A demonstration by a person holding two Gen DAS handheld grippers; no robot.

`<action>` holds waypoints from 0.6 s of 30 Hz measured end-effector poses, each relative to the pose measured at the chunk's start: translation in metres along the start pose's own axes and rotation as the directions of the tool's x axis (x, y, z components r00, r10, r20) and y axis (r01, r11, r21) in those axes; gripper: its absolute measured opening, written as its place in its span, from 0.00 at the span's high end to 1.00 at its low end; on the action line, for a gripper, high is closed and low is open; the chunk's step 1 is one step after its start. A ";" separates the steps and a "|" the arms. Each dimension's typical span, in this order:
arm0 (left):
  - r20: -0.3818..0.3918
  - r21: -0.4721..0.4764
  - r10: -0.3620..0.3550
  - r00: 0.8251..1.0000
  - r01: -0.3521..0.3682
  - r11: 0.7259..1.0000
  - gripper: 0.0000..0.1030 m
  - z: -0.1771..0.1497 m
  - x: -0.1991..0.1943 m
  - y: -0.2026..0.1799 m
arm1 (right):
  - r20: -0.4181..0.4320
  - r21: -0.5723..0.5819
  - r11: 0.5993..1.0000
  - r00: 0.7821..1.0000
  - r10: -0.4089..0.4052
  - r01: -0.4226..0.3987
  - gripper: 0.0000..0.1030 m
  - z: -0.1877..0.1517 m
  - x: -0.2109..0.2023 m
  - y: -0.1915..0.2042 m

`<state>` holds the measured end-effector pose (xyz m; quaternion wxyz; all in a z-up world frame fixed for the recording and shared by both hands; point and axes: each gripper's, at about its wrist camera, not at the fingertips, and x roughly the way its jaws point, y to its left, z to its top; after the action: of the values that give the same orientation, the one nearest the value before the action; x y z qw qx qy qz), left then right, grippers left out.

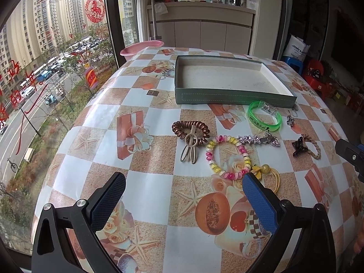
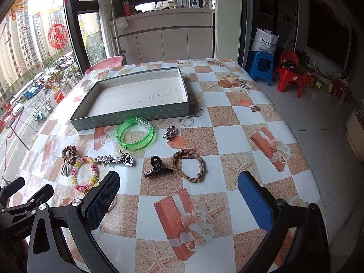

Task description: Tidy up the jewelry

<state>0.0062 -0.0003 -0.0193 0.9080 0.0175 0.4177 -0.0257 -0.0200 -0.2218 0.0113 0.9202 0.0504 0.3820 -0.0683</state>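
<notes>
Blue-padded fingers of the left gripper [image 1: 183, 195] are standing wide apart over the patterned tablecloth [image 1: 147, 188], holding nothing; the right gripper [image 2: 178, 193] is likewise spread and empty.

Risks, as judged from this layout:
- Pieces are lying close together. The pink-and-yellow beaded bracelet [image 1: 227, 157] is touching the yellow hair tie [image 1: 270, 173] and the rhinestone clip [image 1: 259, 140], so a closing pad is likely to be catching a neighbour and dragging it.
- A beige hair clip [image 1: 190, 145] is resting on the brown spiral hair tie [image 1: 190, 132]; lifting one may be carrying the other, then dropping it.
- The glossy cloth (smooth, reflective) is probably letting flat items slide away from a pinch.
- The black claw clip [image 2: 157, 167] is touching the braided bracelet [image 2: 190, 165]; the same snagging applies.

Condition of the goods: the green bangle [image 2: 136, 135] is lying just in front of the green tray [image 2: 129, 116], which is sitting empty at the far side. A small silver ring [image 2: 170, 133] is lying just beside the bangle. All items are outside the tray; sorting is not yet begun.
</notes>
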 end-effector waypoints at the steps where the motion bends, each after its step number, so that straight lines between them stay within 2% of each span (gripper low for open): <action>1: -0.006 0.001 -0.004 1.000 0.004 1.000 0.00 0.000 0.002 0.000 | -0.006 0.004 1.000 1.000 0.001 -0.001 0.00 -0.001 0.001 -0.002; 7: -0.095 -0.026 -0.093 0.991 0.090 0.996 0.00 0.000 0.022 -0.003 | -0.074 0.040 0.999 0.997 -0.004 0.007 0.00 -0.008 0.014 -0.024; 17: -0.175 -0.114 -0.166 0.970 0.148 0.982 0.00 0.008 0.051 -0.011 | -0.143 0.086 0.996 0.990 -0.003 0.015 0.00 0.005 0.042 -0.055; 18: -0.184 -0.123 -0.170 0.968 0.149 0.981 0.06 0.009 0.054 -0.012 | -0.145 0.086 0.996 0.989 -0.007 0.019 0.00 0.007 0.044 -0.056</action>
<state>0.0480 -0.0142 -0.0547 0.8578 -0.0629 0.5047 -0.0740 0.0070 -0.2819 -0.0173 0.8865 0.0930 0.4448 -0.0871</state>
